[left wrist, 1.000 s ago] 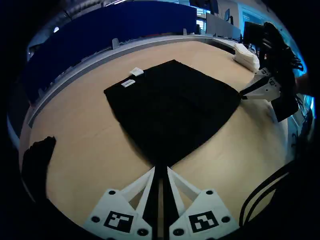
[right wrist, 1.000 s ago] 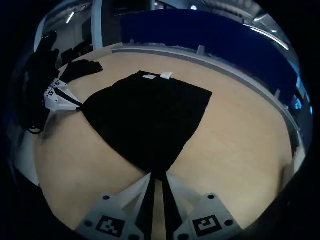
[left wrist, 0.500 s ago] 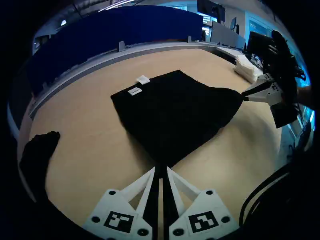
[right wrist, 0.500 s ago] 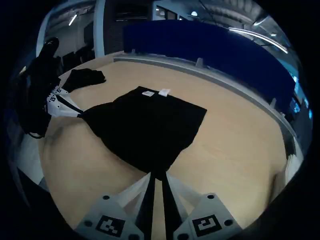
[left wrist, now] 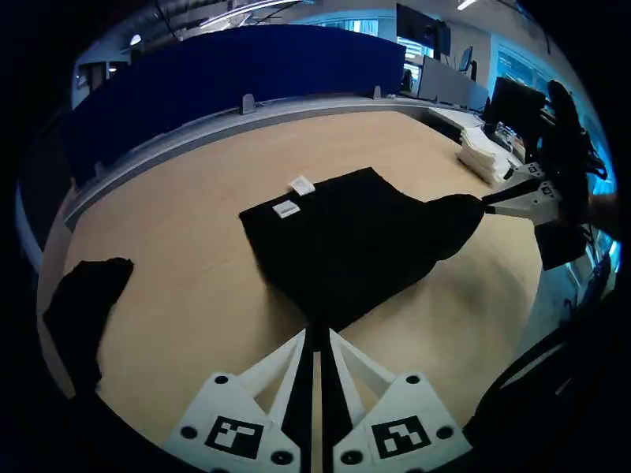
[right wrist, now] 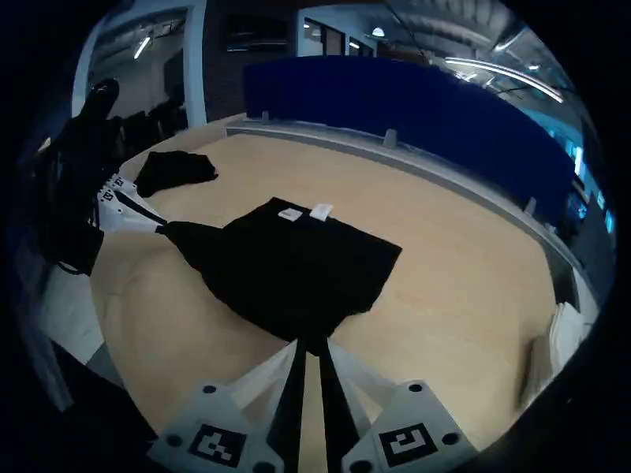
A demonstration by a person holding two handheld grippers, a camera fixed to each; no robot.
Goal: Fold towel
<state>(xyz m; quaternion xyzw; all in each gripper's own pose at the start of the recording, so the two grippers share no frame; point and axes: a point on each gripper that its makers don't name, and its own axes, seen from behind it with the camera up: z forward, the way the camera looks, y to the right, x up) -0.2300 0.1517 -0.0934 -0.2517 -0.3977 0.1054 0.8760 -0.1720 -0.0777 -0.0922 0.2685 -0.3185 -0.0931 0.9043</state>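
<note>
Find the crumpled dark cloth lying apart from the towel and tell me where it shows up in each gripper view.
Left gripper view: the crumpled dark cloth lies at the lower left edge of the table, left of the black towel.
Right gripper view: the cloth lies at the upper left, beyond the towel's left corner.
Shared landmark: the white tags on the towel's far edge.
</note>
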